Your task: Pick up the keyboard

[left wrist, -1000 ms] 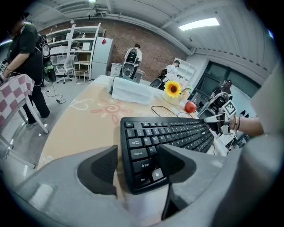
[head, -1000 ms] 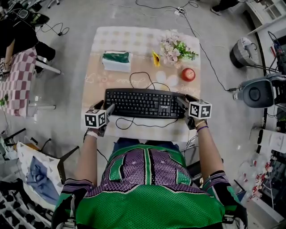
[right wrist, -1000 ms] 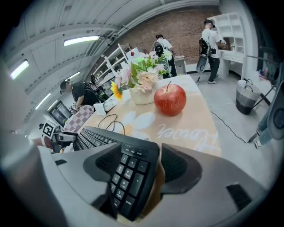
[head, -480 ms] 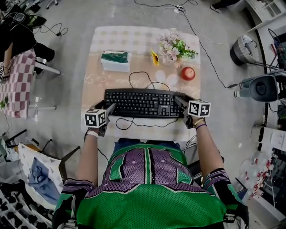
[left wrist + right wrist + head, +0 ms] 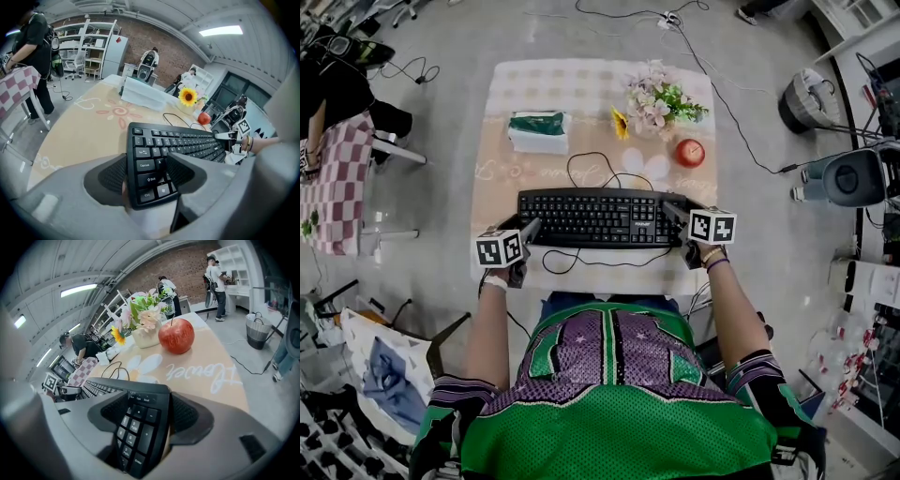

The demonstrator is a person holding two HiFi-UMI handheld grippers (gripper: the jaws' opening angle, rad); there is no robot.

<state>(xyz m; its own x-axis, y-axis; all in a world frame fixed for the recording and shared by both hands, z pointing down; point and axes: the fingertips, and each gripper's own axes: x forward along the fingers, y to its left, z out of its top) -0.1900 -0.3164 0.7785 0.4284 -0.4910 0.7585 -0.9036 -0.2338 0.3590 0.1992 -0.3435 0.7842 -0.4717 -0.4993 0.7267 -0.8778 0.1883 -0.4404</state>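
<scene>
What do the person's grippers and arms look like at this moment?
Both the left gripper and right gripper are grey, each carrying a white cube with black square markers. Their fingers have black textured pads. Short-sleeved green and purple jersey; bands on the right wrist.

Keyboard point(image 5: 598, 217) matt black plastic; jaws' pads point(image 5: 112, 174) dark, finely stippled; tablecloth point(image 5: 502, 141) smooth, printed; apple point(image 5: 690, 152) glossy.

A round red apple point(image 5: 690, 152) sits to the right on the beige printed tablecloth point(image 5: 502, 164), with a pink-and-white flower bouquet point(image 5: 659, 97) and a yellow sunflower point(image 5: 621, 123) farther back. A green-topped white tissue pack point(image 5: 538, 131) lies far left.
</scene>
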